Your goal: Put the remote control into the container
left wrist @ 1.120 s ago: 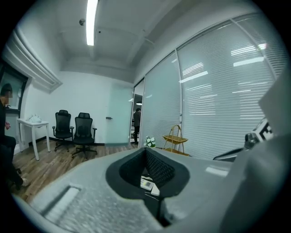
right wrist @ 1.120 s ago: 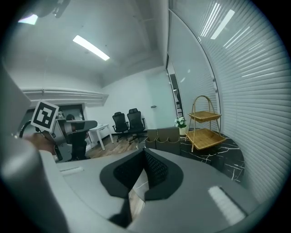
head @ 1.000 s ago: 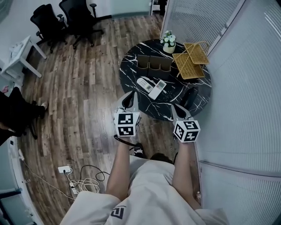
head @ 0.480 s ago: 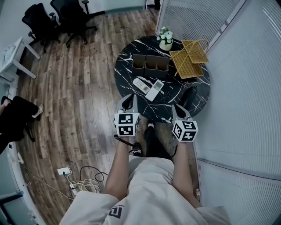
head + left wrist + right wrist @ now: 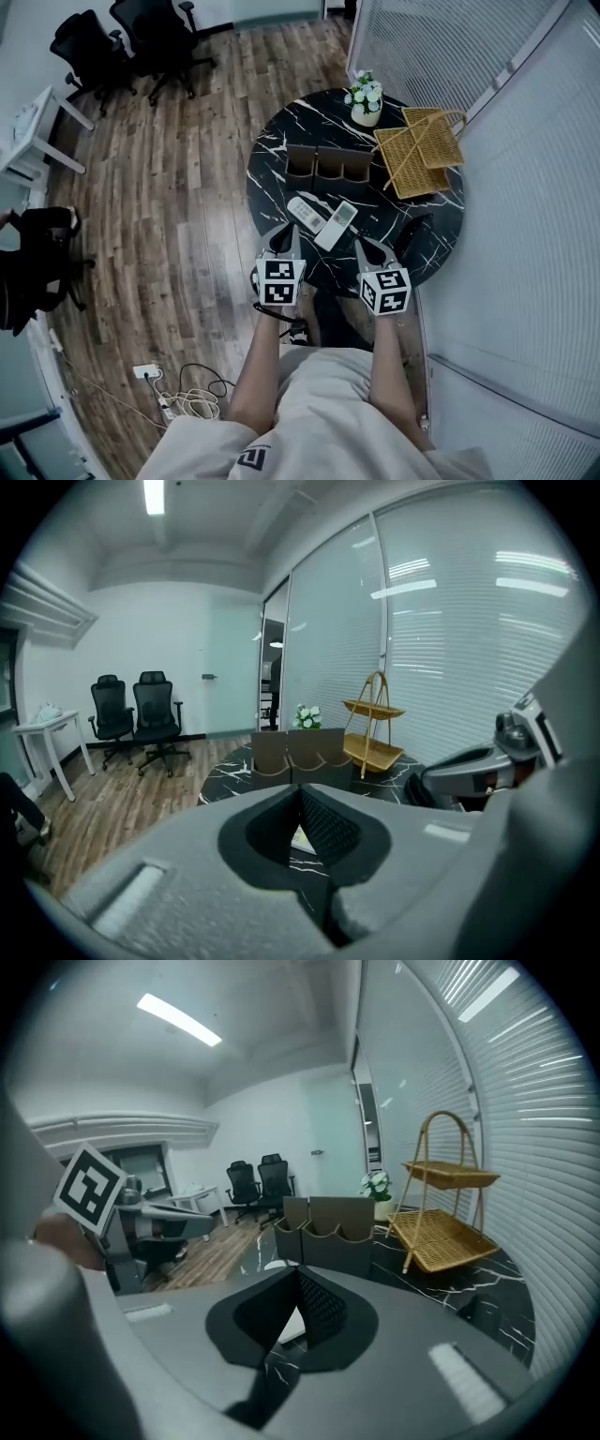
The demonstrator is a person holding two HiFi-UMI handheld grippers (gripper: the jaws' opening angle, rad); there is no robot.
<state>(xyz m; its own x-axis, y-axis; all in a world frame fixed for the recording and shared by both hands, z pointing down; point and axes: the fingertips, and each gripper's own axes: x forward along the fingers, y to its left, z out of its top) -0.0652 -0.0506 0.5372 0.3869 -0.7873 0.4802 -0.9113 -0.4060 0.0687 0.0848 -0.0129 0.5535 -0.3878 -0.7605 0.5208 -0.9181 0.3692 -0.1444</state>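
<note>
On the table, you have bare marble between its near edge and the container, broken only by the left remote and the right remote, which lie close together. The container's compartments are open from above. The wicker rack crowds its right end and a flower pot stands behind it. A dark object sits near the right edge, and the glass wall closes that side. To your left is open floor.

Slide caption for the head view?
Shut and empty, the left gripper and right gripper hover at the near edge of a black marble table, short of two remote controls and the container.
</note>
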